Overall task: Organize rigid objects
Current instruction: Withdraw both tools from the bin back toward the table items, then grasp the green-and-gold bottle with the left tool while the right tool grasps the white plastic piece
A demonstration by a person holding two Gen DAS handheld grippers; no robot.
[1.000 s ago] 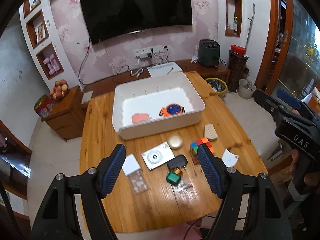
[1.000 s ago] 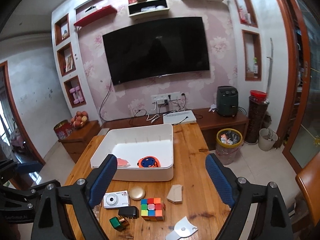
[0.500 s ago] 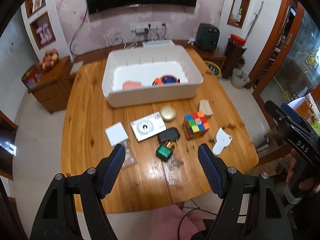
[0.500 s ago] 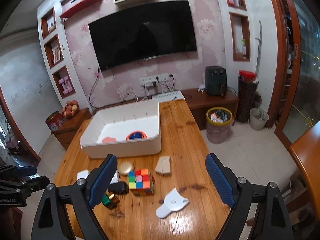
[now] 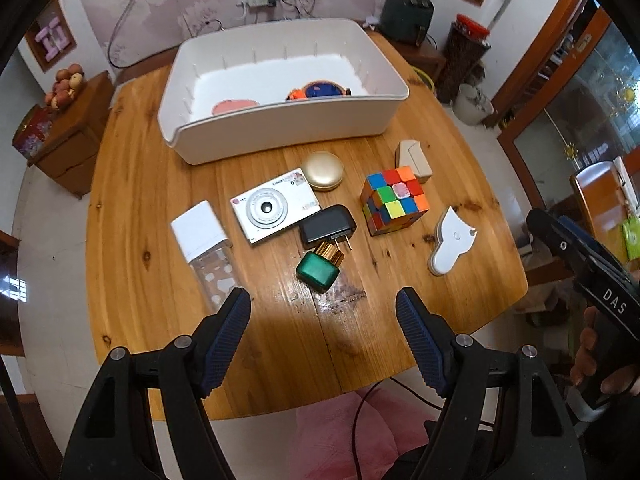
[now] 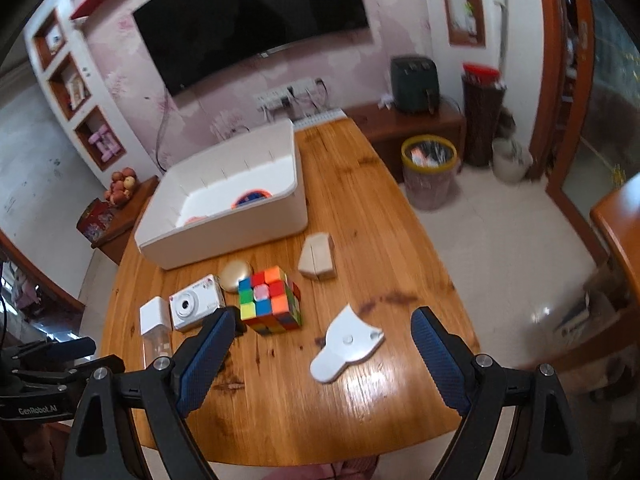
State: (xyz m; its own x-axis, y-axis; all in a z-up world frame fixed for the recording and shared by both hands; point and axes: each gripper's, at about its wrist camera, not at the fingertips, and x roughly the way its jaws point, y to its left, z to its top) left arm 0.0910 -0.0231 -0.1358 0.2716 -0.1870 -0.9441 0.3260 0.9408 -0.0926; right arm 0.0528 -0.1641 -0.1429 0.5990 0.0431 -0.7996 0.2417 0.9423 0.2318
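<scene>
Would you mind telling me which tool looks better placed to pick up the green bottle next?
Left, probably. The left tool hangs open just short of the green bottle, which lines up with its gap. In the right wrist view the right tool frames the white holder instead.

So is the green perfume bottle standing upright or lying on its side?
On its side: the green perfume bottle lies flat on the table, gold cap toward the black charger.

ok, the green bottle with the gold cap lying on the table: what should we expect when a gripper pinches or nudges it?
The green bottle looks glossy and rigid, probably glass, so likely slippery and heavy for its size. It lies on a flat face, so a nudge should slide rather than roll it. Its gold cap sits against the black charger's prongs, so pushing that way may shift the charger too.
</scene>
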